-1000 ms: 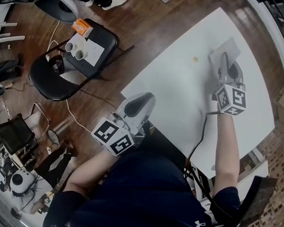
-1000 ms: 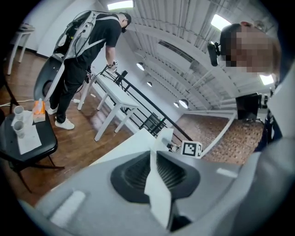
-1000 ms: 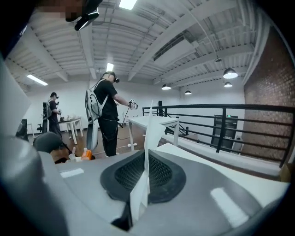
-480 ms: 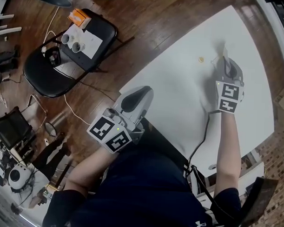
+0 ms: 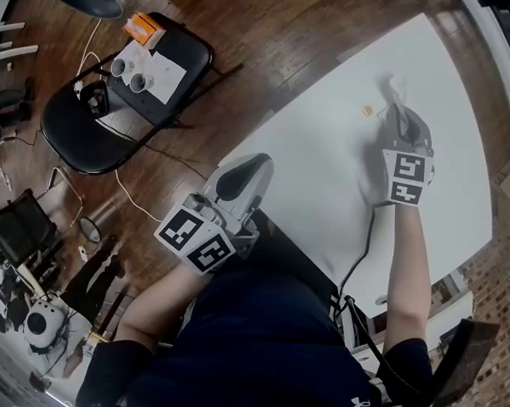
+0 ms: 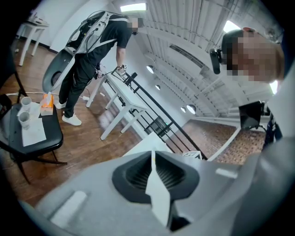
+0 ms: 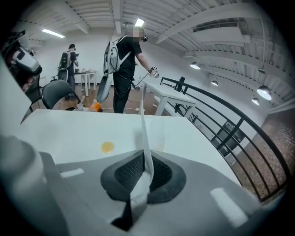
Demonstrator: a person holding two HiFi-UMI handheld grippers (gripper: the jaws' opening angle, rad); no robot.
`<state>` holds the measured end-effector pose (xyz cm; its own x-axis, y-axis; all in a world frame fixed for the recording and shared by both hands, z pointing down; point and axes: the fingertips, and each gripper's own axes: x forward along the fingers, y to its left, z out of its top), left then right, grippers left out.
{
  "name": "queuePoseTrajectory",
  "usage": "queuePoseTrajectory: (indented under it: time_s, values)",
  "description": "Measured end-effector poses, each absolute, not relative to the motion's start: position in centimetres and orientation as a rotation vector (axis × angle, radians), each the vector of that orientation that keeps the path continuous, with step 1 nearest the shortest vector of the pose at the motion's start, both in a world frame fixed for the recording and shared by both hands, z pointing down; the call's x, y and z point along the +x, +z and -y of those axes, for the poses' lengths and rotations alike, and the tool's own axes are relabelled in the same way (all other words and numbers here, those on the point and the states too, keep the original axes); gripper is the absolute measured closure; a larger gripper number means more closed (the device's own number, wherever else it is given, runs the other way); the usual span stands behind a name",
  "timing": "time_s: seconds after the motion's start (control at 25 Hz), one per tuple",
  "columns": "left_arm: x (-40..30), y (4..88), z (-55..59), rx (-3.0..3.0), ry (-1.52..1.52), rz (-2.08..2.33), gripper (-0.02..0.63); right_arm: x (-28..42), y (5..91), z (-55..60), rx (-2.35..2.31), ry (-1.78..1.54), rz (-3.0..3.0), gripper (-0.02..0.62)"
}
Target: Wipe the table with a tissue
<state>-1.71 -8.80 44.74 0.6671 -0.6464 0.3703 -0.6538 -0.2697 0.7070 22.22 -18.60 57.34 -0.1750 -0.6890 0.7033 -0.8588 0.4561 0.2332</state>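
Note:
The white table [image 5: 323, 159] bears a small yellow spot [image 5: 368, 111], also in the right gripper view [image 7: 108, 147]. My right gripper [image 5: 397, 110] hovers just right of that spot, shut on a white tissue [image 5: 393, 85]. The tissue [image 7: 144, 124] rises as a thin upright sheet from between the pads. My left gripper [image 5: 258, 165] is held at the table's near-left edge, off the surface, its jaws together [image 6: 153, 161]. A narrow white sliver shows between its pads; what it is cannot be told.
A black folding chair [image 5: 82, 138] with cups, paper and an orange box stands on the wooden floor to the left. A cable [image 5: 362, 244] runs back from the right gripper. People stand by another white table [image 7: 170, 94]. A black railing [image 7: 221, 124] runs along the right.
The tissue lay flat on the table under the right gripper; now it is pinched and stands upright. The right gripper has shifted slightly towards the yellow spot. The left gripper has barely moved.

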Motion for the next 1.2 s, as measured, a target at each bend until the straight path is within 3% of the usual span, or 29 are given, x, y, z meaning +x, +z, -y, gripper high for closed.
queuePoseTrajectory:
  time_s: [1.2]
  values:
    - [-5.5,45.6,8.2,1.927,-0.028,1.037,0.586,15.8,57.4,17.2,1.177,0.212,2.056,0.584]
